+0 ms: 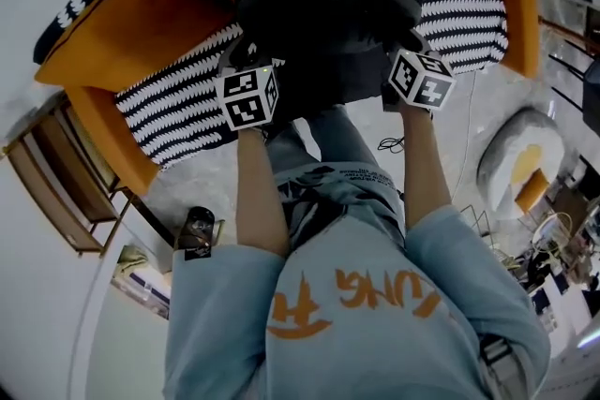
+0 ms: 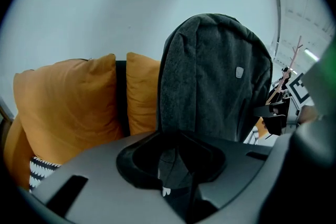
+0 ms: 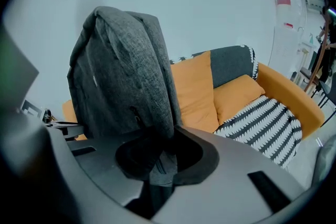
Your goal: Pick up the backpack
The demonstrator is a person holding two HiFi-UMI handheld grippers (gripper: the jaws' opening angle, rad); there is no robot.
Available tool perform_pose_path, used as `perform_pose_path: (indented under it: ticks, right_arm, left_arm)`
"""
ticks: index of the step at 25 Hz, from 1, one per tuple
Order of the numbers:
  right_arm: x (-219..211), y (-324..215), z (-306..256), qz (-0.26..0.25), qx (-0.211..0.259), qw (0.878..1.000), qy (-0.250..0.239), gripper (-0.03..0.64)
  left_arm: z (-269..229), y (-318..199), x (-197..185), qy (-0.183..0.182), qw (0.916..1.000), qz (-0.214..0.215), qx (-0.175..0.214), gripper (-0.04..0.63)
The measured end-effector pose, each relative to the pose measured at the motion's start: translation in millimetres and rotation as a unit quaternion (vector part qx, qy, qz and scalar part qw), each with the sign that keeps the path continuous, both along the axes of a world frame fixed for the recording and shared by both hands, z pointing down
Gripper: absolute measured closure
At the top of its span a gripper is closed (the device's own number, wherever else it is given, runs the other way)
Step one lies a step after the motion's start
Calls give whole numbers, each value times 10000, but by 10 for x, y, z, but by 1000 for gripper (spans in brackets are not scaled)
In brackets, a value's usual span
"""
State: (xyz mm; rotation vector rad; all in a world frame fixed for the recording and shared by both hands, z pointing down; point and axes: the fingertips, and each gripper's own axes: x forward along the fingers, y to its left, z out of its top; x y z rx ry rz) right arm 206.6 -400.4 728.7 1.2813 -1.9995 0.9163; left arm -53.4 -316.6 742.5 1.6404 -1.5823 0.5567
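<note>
Backpack [image 2: 210,76]: dark grey heathered fabric, rounded top, held upright.

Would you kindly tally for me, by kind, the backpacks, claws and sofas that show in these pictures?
backpack: 1
claws: 2, the left claw and the right claw, each shut on the backpack's grey fabric
sofa: 1
Total: 4
</note>
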Motion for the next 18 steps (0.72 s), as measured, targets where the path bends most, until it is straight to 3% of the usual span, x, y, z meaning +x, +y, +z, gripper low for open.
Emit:
perform_pose_path:
  ticks: [10,18]
  right_arm:
    - [-124,388,-848,372,573,9975,-168,571]
    - [-319,748,-1592,638,1261,9895,-306,572]
  left_arm:
    - [-797,327,-149,38,9984,-133,557,495]
    - [-1512,550,-384,21,9920,28,1261,499]
